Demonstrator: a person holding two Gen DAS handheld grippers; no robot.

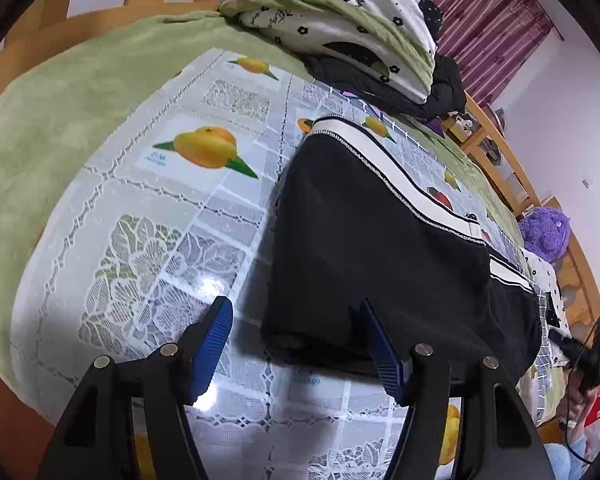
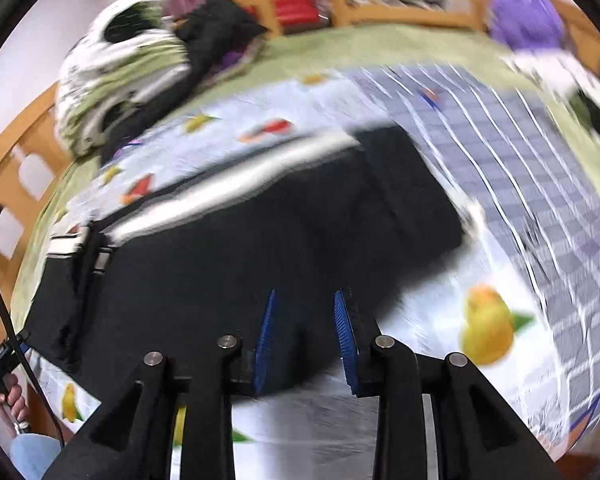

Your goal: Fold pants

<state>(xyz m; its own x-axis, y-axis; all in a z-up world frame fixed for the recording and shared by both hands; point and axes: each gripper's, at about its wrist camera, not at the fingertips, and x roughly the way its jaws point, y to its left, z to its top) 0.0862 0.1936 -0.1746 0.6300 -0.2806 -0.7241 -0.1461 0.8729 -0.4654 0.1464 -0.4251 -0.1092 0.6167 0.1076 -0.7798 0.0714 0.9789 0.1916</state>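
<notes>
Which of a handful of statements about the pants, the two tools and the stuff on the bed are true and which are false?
1. The pants are black with a white side stripe. True.
2. The left tool is shut on the pants. False: its jaws stand open with no cloth pinched between them, one finger over the tablecloth, the other at the pants' edge.
3. The right tool is open over the pants. True.
4. The tablecloth is plain white. False: it is printed with fruit and lace patterns.
5. A purple plush sits at the bed's far edge. True.
6. The pants hang from the bed rail. False: they lie flat on the tablecloth.
</notes>
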